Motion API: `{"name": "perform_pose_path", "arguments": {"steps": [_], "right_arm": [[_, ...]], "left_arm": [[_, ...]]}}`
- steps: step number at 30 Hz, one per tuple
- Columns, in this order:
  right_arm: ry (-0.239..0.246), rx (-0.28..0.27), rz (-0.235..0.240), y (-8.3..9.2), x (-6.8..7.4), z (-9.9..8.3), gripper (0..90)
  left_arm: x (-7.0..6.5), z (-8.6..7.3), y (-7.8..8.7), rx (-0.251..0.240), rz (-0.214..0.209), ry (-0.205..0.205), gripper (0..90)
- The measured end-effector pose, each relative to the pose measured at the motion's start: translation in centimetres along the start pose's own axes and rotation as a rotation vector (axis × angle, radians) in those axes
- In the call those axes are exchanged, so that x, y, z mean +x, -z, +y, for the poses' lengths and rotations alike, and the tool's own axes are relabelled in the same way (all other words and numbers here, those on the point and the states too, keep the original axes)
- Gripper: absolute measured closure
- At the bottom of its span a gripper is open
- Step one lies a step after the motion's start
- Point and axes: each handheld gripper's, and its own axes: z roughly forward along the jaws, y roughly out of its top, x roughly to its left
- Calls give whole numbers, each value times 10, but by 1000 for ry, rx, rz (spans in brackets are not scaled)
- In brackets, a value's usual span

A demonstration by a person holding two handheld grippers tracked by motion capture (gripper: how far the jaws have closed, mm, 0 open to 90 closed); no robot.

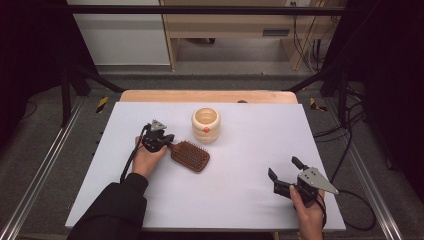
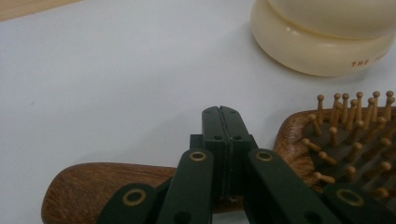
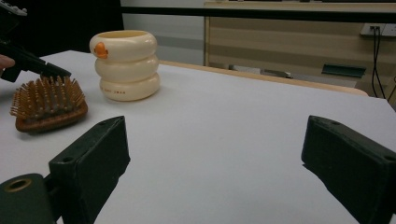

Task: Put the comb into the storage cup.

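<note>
A brown wooden hairbrush (image 1: 190,156) lies bristles-up on the white table (image 1: 240,200), left of centre. My left gripper (image 1: 168,142) is over the brush's handle where it meets the head. In the left gripper view its jaws (image 2: 220,112) are pressed flat together, with the handle (image 2: 107,182) passing underneath and nothing seen between them. A cream ringed cup (image 1: 206,125) with an orange mark stands upright just behind the brush. My right gripper (image 1: 284,169) rests at the front right, open and holding nothing, well away from both. From the right gripper view, the brush (image 3: 49,105) and cup (image 3: 125,65) are far left.
A wooden strip (image 1: 210,96) runs along the table's far edge. Beyond it stand light wooden furniture (image 1: 230,25) and hanging cables (image 1: 305,45). Black frame posts flank the table, and cables trail on the floor at the right.
</note>
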Motion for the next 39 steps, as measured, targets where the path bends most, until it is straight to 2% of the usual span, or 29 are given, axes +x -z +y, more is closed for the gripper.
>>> {"name": "perform_pose_path", "arguments": {"steps": [39], "right_arm": [[-7, 9, -1, -1, 0, -1, 76]], "left_arm": [[-3, -3, -1, 45, -20, -38, 900]]}}
